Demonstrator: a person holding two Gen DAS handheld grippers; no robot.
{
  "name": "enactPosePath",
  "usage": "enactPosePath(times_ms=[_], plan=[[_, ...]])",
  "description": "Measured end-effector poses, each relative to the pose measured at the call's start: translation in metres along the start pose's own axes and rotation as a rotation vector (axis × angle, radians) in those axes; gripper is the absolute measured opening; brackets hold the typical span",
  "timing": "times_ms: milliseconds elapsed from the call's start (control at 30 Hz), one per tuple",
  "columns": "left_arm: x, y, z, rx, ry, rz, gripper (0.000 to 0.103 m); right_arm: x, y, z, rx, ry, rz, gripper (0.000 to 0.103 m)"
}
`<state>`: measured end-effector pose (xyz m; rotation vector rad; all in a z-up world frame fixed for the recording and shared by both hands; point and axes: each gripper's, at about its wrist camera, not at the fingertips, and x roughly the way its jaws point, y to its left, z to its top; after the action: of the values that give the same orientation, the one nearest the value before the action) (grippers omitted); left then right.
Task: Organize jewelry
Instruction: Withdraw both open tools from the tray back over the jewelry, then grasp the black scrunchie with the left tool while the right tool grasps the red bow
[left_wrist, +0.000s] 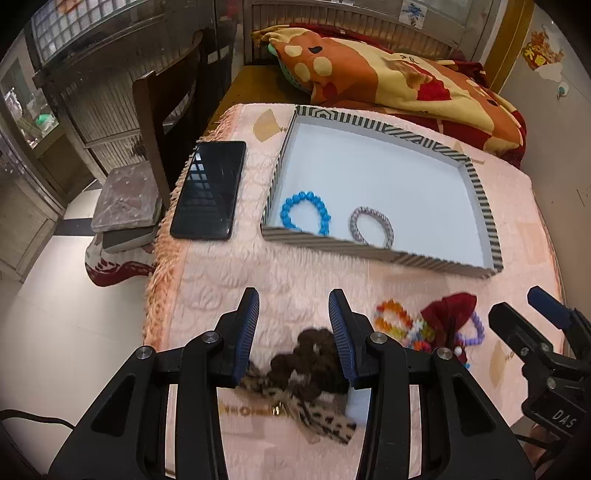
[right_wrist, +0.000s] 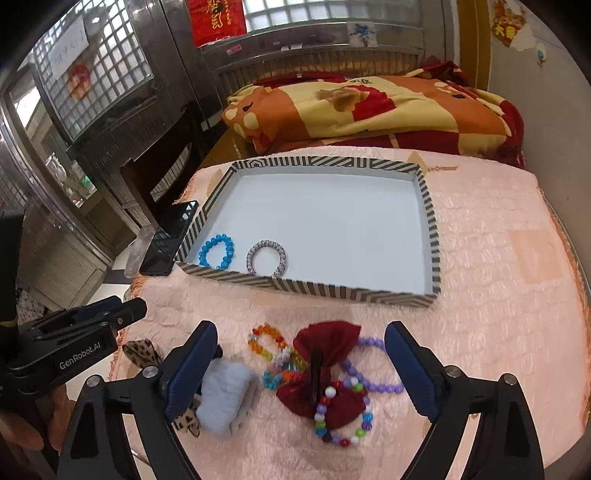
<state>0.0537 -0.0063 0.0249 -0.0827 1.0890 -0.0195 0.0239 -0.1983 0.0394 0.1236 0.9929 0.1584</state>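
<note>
Hovering over the pink plush cover (left_wrist: 295, 269), the left gripper (left_wrist: 293, 314) has its jaws partly apart and empty, with a dark brown scrunchie (left_wrist: 306, 354) and leopard-print bow (left_wrist: 314, 413) on the cloth below. The right gripper (right_wrist: 299, 354) stands wide apart, gripping nothing, above a red bow clip (right_wrist: 325, 365), a purple bracelet (right_wrist: 373, 369) and multicoloured bead bracelets (right_wrist: 343, 417). Beyond, the striped tray (right_wrist: 306, 286) contains a blue bracelet (right_wrist: 218, 251) and a silvery bangle (right_wrist: 267, 258).

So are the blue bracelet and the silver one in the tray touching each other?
Apart. The right wrist view shows bare tray floor between the blue bracelet and the silver bracelet; the left wrist view agrees.
</note>
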Motion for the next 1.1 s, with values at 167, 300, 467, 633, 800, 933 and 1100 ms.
enactPosePath(times_ms=[167,300,467,633,800,933,1100], plan=[[-0.011,0.0,-0.017,-0.005,-0.012,0.003,0.038,-0.009,0.001,-0.014,-0.016,-0.004,-0.017,0.09],[-0.017,-0.002,-0.029,-0.004,-0.016,0.004,0.038,-0.017,-0.001,-0.023,-0.021,-0.01,-0.017,0.09],[-0.023,-0.002,-0.04,-0.005,-0.016,0.01,0.038,-0.021,-0.005,-0.032,-0.004,-0.002,-0.015,0.09],[-0.026,-0.005,-0.049,0.001,-0.015,0.013,0.038,-0.023,-0.006,-0.039,-0.018,0.007,-0.031,0.09],[-0.026,-0.007,-0.054,0.006,-0.013,0.01,0.038,-0.025,-0.011,-0.043,-0.012,0.025,-0.015,0.09],[-0.027,-0.008,-0.057,0.008,-0.01,0.01,0.039,-0.024,-0.015,-0.047,-0.008,0.042,-0.015,0.09],[-0.027,-0.004,-0.06,-0.006,0.002,0.009,0.038,-0.021,-0.023,-0.053,-0.005,0.062,-0.026,0.09]])
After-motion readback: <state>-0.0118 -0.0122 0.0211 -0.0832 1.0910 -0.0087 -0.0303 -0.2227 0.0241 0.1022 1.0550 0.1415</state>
